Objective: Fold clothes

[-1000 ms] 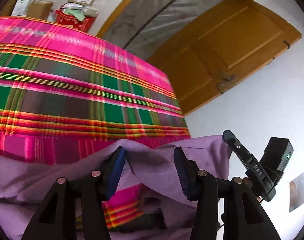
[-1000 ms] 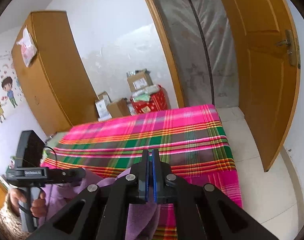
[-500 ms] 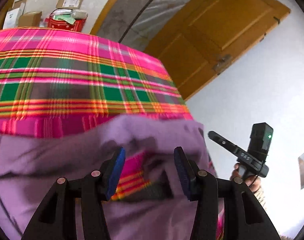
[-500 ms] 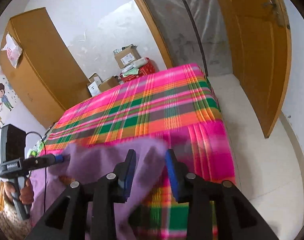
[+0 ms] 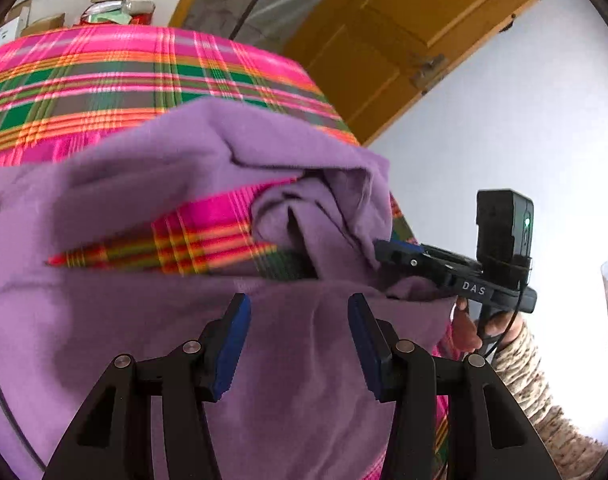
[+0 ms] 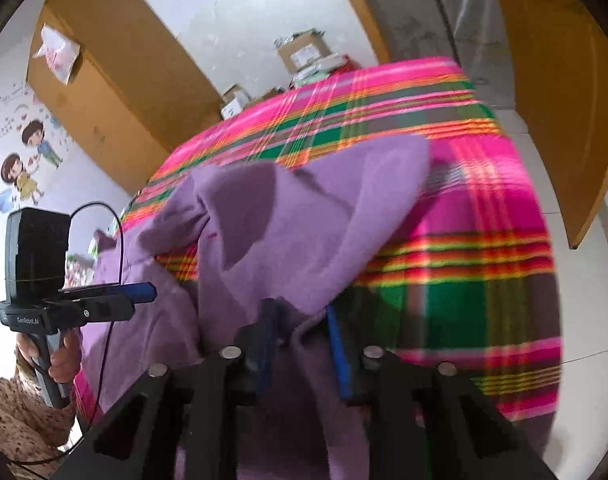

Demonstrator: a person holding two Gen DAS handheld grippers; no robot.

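Note:
A purple garment (image 5: 208,152) lies crumpled on the pink and green plaid bed cover (image 5: 104,80). Low over its near part hangs my left gripper (image 5: 298,340), open, with no cloth between its blue pads (image 5: 232,340). In the right wrist view the left gripper (image 6: 142,300) shows at the left, held by a hand. My right gripper (image 6: 302,348) is at the garment's (image 6: 304,220) right edge. Its jaws are closing on a fold of the purple cloth that fills the gap between them. The left wrist view shows folds drawn toward the right gripper's (image 5: 387,252) tip.
The plaid cover (image 6: 483,280) drops off at the bed's right edge to a pale floor (image 6: 551,184). An open wooden door (image 5: 403,32) and a plastic-wrapped mattress (image 6: 423,12) stand beyond. Cardboard boxes (image 6: 304,52) and a wooden wardrobe (image 6: 116,76) are at the far end.
The right gripper, first shut on the raised cloth, opened, sank toward the bed and now narrows on a fold. The garment came down onto the cover. The left gripper moved over it, still open.

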